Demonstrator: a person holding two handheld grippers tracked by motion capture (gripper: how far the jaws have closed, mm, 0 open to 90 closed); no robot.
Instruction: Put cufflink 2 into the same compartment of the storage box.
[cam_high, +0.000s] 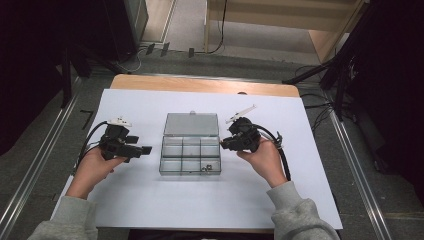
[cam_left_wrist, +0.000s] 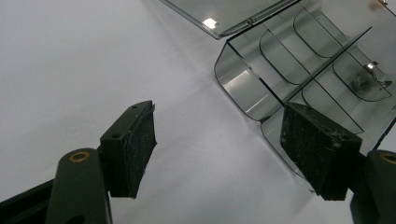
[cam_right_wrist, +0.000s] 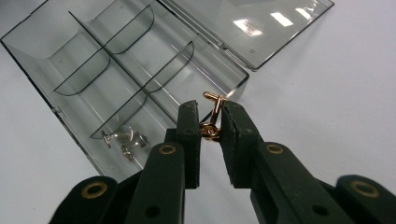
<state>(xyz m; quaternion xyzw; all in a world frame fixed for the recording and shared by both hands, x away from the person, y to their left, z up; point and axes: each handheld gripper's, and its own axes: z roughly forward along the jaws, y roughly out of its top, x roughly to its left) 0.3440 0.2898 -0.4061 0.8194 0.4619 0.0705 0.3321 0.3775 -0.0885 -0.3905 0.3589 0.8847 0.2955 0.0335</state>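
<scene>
Overhead, the clear compartment box (cam_high: 190, 155) sits mid-sheet on the white table cover (cam_high: 150, 200), its lid (cam_high: 191, 124) laid flat on the far side. Bare cover runs wide on every side of the box, widest toward the person. The left gripper (cam_high: 145, 149) hangs left of the box, apart from it, jaws pointing at its left wall; the left hand (cam_high: 95, 167) cradles it from below with the forearm slanting in from the near edge. The right gripper (cam_high: 223, 142) hovers just off the box's right wall, by the far row, the right hand (cam_high: 265, 157) wrapped under it and the cable looping back past the wrist. Small silver pieces (cam_high: 206, 167) lie in the near right compartment.

From the left gripper view, the left gripper (cam_left_wrist: 219, 140) has its jaws spread with nothing between them, open cover beneath. One pad overlaps the box's rounded corner (cam_left_wrist: 243, 88) in the frame; whether they touch I cannot tell.

From the right gripper view, the right gripper (cam_right_wrist: 211, 128) is pressed together on a gold cufflink (cam_right_wrist: 212, 114), whose post sticks up past the fingertips. The cufflink hangs just outside the box's wall (cam_right_wrist: 236, 77), over the cover. Two silver cufflinks (cam_right_wrist: 123, 140) rest in one end compartment of the box.
</scene>
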